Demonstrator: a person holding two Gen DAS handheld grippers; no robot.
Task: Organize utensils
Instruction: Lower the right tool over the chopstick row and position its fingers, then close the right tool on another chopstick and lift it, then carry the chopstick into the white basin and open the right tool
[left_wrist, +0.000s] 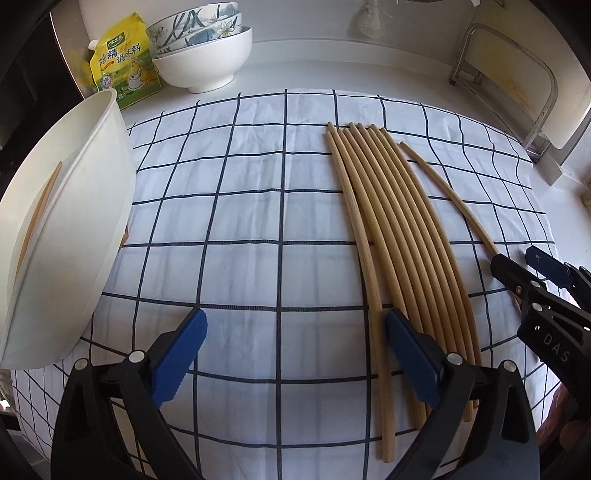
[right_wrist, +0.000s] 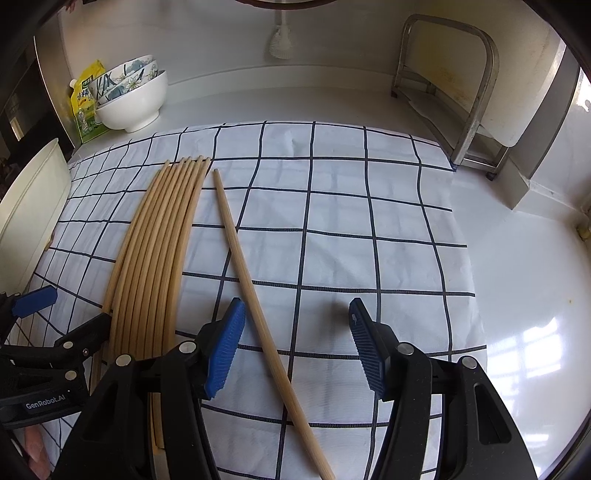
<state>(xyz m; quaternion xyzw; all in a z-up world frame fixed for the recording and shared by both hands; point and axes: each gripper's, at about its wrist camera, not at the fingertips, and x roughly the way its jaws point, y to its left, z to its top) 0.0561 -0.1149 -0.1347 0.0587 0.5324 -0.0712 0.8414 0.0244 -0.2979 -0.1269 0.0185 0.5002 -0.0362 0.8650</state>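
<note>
Several wooden chopsticks (left_wrist: 399, 243) lie side by side on a white cloth with a dark grid (left_wrist: 240, 221); they also show in the right wrist view (right_wrist: 155, 251). One single chopstick (right_wrist: 255, 295) lies apart to their right, also visible in the left wrist view (left_wrist: 450, 192). My left gripper (left_wrist: 295, 354) is open and empty just left of the bundle's near ends. My right gripper (right_wrist: 297, 347) is open, with the single chopstick lying between its jaws. A white container (left_wrist: 70, 236) at the left holds one chopstick (left_wrist: 38, 210).
Stacked bowls (left_wrist: 207, 48) and a yellow seasoning bag (left_wrist: 123, 59) stand at the back left. A metal rack (right_wrist: 458, 99) stands at the back right. The white counter (right_wrist: 524, 295) extends right of the cloth.
</note>
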